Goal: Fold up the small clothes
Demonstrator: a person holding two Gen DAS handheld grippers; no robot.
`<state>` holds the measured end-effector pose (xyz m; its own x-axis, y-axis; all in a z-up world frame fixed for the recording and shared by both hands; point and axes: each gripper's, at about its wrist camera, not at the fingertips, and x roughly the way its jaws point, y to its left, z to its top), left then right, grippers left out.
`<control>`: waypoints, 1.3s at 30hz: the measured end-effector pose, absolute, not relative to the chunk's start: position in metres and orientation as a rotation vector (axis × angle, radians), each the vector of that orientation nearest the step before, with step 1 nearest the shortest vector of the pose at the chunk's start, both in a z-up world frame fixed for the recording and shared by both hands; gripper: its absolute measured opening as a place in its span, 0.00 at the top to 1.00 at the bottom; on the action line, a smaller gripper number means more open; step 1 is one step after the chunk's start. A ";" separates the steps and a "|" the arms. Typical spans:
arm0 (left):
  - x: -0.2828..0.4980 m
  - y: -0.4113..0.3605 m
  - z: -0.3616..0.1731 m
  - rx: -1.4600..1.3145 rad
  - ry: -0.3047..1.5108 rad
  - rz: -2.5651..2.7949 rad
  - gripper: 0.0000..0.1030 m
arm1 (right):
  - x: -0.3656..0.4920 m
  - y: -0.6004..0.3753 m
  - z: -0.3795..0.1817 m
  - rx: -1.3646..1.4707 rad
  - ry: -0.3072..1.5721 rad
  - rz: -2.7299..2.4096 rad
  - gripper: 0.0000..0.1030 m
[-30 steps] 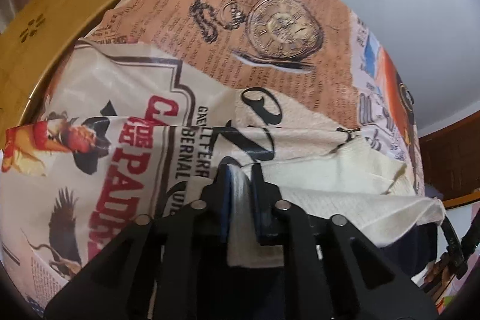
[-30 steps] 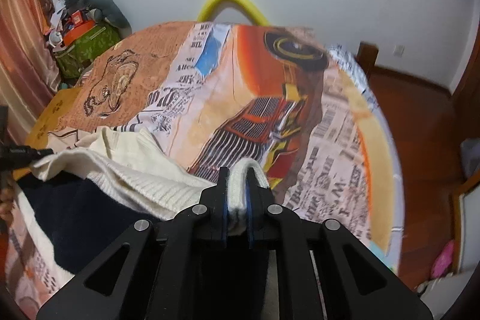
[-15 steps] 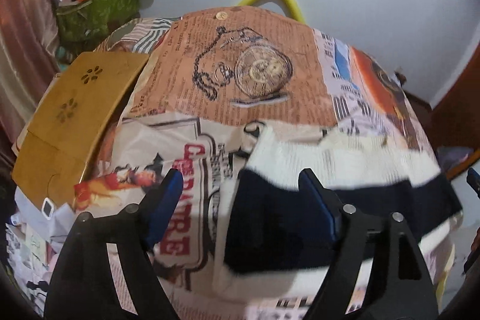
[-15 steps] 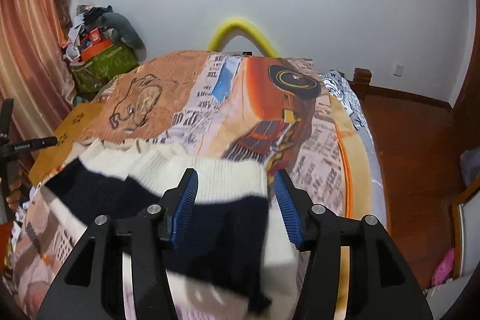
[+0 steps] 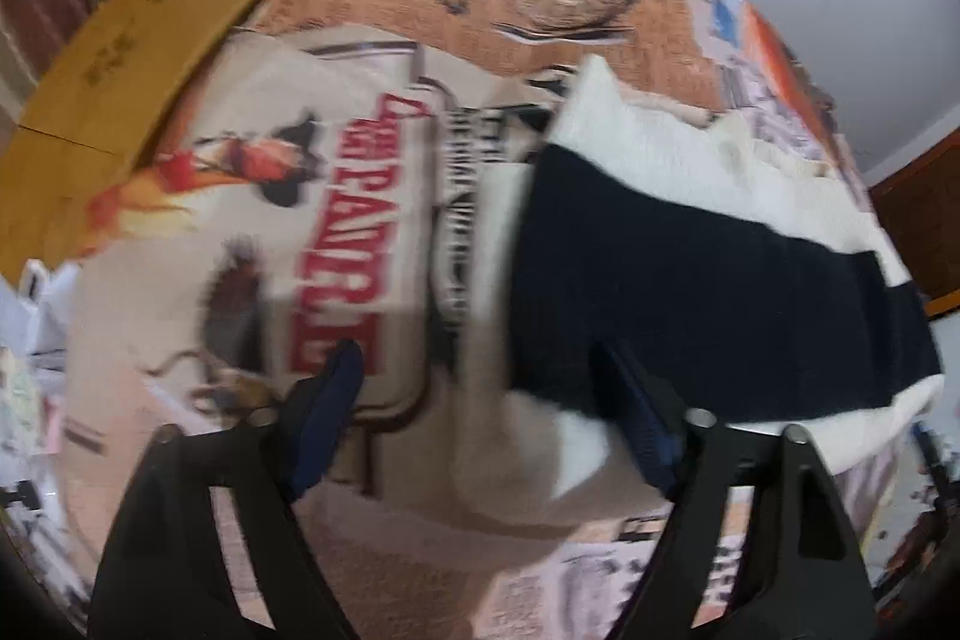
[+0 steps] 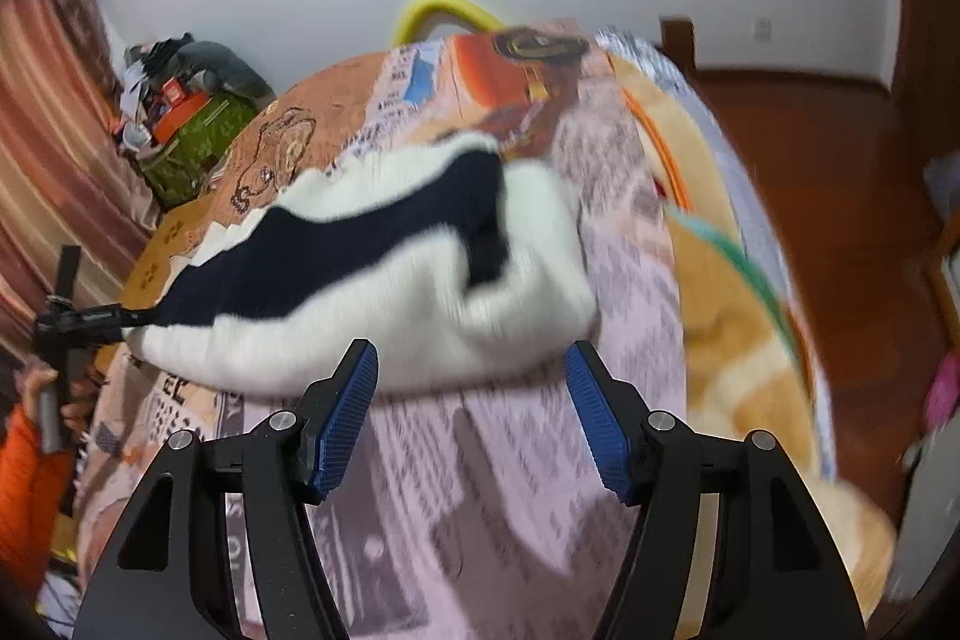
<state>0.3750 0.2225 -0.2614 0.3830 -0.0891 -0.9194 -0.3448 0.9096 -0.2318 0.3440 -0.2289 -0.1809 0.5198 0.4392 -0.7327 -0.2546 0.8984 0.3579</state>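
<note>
A cream and navy knitted garment [image 5: 708, 250] is seen lying folded on the bed's printed cover [image 5: 336, 196], whose flat cloth is patterned with newsprint, a pocket watch and a red car. A wooden board [image 5: 138, 58] is seen beside the cover at the left, with a green bag [image 6: 192, 142] heaped with clutter beyond it. A yellow hoop [image 6: 444, 10] is seen past the far edge of the bed.

The left tongs [image 5: 492, 418] are held released, having just been narrowing, with the garment's near corner below them. The right tongs [image 6: 471, 412] have just been opening and are held released, nothing between them.
</note>
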 end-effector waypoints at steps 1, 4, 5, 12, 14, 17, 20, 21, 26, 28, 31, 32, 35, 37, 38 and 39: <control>0.377 0.219 -0.263 -0.444 1.176 0.142 0.47 | 0.344 -0.227 -0.185 0.227 0.955 0.424 0.41; 0.378 0.208 -0.260 -0.431 1.151 0.134 0.65 | 0.341 -0.218 -0.190 0.216 0.979 0.440 0.41; 0.375 0.204 -0.258 -0.405 1.137 0.136 0.69 | 0.339 -0.215 -0.191 0.214 0.983 0.447 0.41; 0.331 0.189 -0.251 -0.343 1.113 0.130 0.76 | 0.327 -0.189 -0.189 0.199 0.993 0.509 0.41; 0.309 0.177 -0.247 -0.323 1.125 0.107 0.78 | 0.322 -0.185 -0.188 0.195 0.991 0.521 0.41; 0.277 0.161 -0.247 -0.311 1.154 0.051 0.78 | 0.315 -0.179 -0.186 0.197 0.985 0.539 0.41; 0.250 0.147 -0.243 -0.337 1.156 0.006 0.78 | 0.306 -0.176 -0.181 0.198 0.975 0.553 0.41; 0.245 0.144 -0.242 -0.349 1.156 -0.007 0.78 | 0.302 -0.175 -0.180 0.194 0.968 0.557 0.41; 0.211 0.104 -0.231 -0.277 1.139 -0.067 0.76 | 0.289 -0.176 -0.176 0.188 0.957 0.563 0.41; 0.206 0.096 -0.224 -0.225 1.125 -0.063 0.75 | 0.285 -0.178 -0.176 0.190 0.955 0.568 0.41; 0.197 0.098 -0.208 -0.190 1.095 -0.052 0.68 | 0.283 -0.182 -0.175 0.190 0.951 0.567 0.41; 0.196 0.102 -0.200 -0.171 1.078 -0.031 0.60 | 0.283 -0.183 -0.175 0.189 0.949 0.566 0.41; 0.195 0.119 -0.177 -0.121 0.994 0.039 0.35 | 0.285 -0.188 -0.174 0.182 0.942 0.556 0.41; 0.201 0.129 -0.166 -0.118 0.968 0.064 0.33 | 0.289 -0.192 -0.174 0.183 0.938 0.542 0.40; 0.209 0.137 -0.162 -0.122 0.960 0.074 0.33 | 0.290 -0.194 -0.174 0.189 0.935 0.532 0.40; 0.215 0.143 -0.159 -0.125 0.955 0.082 0.33 | 0.293 -0.195 -0.175 0.199 0.933 0.522 0.39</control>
<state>0.2151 0.1428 -0.1588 0.5756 0.0147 -0.8176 -0.1254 0.9896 -0.0705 0.2926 -0.1954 -0.1746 0.4826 0.5090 -0.7127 -0.3414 0.8587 0.3822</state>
